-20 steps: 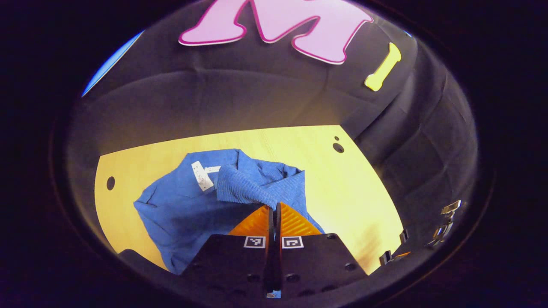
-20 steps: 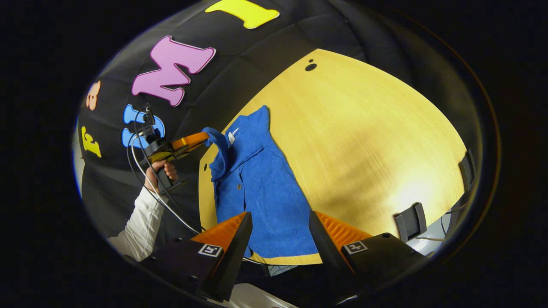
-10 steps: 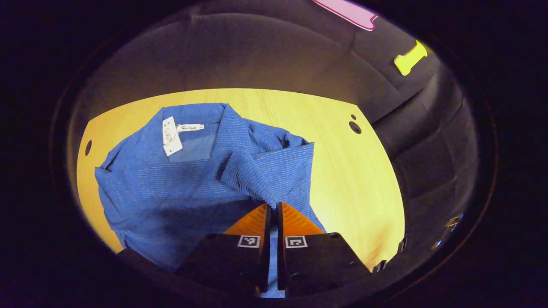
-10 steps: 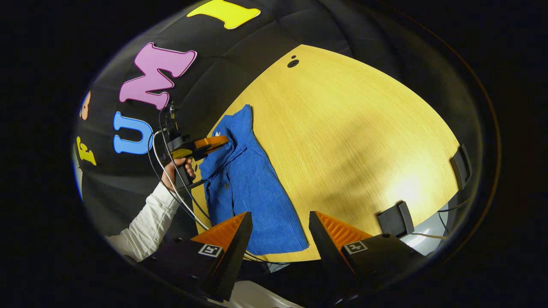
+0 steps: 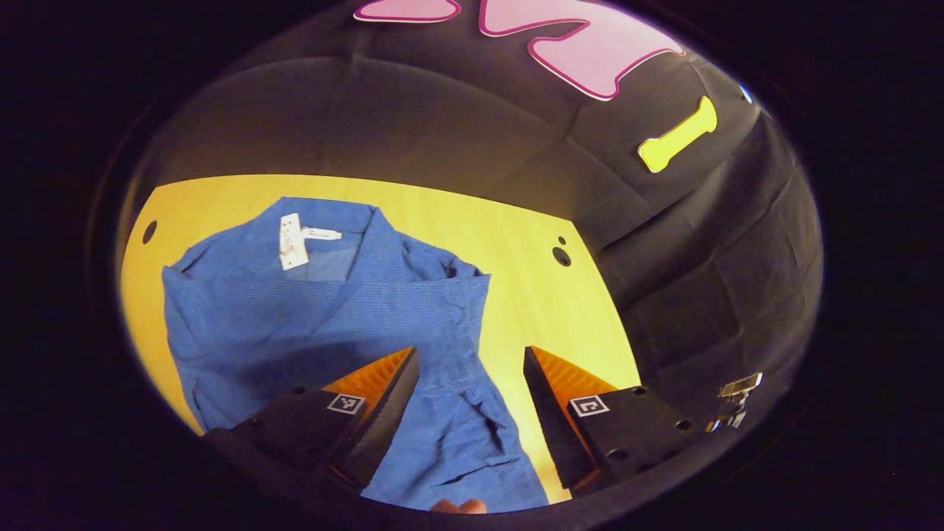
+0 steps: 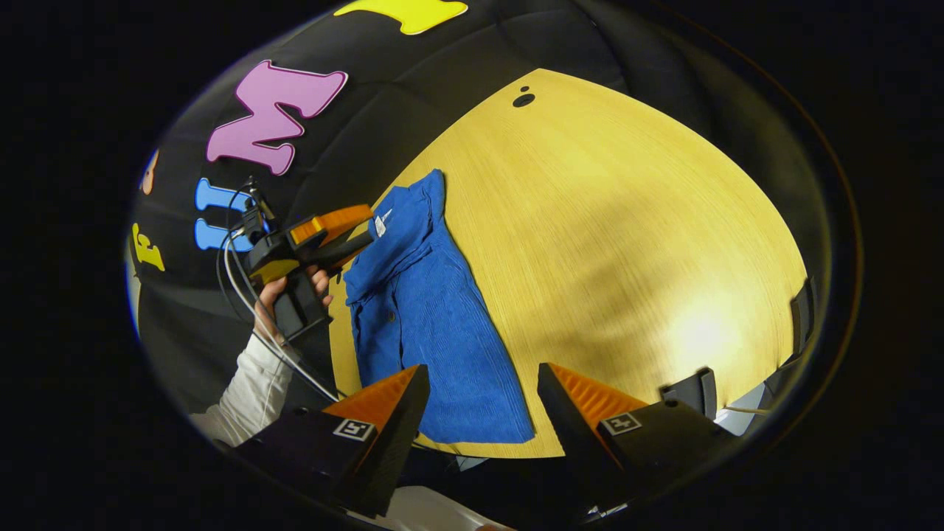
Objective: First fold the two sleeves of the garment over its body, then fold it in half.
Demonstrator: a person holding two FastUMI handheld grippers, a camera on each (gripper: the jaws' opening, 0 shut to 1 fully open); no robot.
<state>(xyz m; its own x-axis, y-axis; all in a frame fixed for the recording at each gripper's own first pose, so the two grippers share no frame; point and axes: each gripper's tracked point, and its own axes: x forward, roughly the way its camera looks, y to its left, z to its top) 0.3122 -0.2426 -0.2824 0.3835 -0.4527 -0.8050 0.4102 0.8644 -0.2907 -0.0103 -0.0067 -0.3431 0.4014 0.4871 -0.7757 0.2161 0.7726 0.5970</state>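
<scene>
- My left claw [image 5: 468,383] hangs over the blue ribbed-cloth shirt [image 5: 324,324], fingers spread wide, nothing between them.
- My right claw [image 6: 479,402] is also spread wide and empty, low over the near hem of the garment.
- In the right gripper view I see the left claw [image 6: 346,228] and the hand [image 6: 284,291] holding it at the collar end of the shirt [image 6: 431,332].
- The shirt lies flat on the yellow wood-grain worktop [image 5: 516,243], collar and white neck tag [image 5: 293,241] toward the booth wall.
- In the left gripper view 1 sleeve appears laid across the body; I cannot tell the state of the other.
- Handling judgement: light, soft, limp cloth. It will drape and sag from any pinch, and the ribbed weave should give the fingers fair grip. Not fragile.
- Where to take hold: pinch a thin edge such as a cuff, shoulder seam or hem corner. A grab in mid-panel would bunch 2 layers.
- For the half fold I would take both hem corners, 1 per claw.
- Surroundings: round holes in the worktop [image 5: 562,256], dark clips at its near edge [image 6: 689,391], cables trailing from the left claw [image 6: 236,273].
- Nothing rests on the cloth. The cables could drag across it.
</scene>
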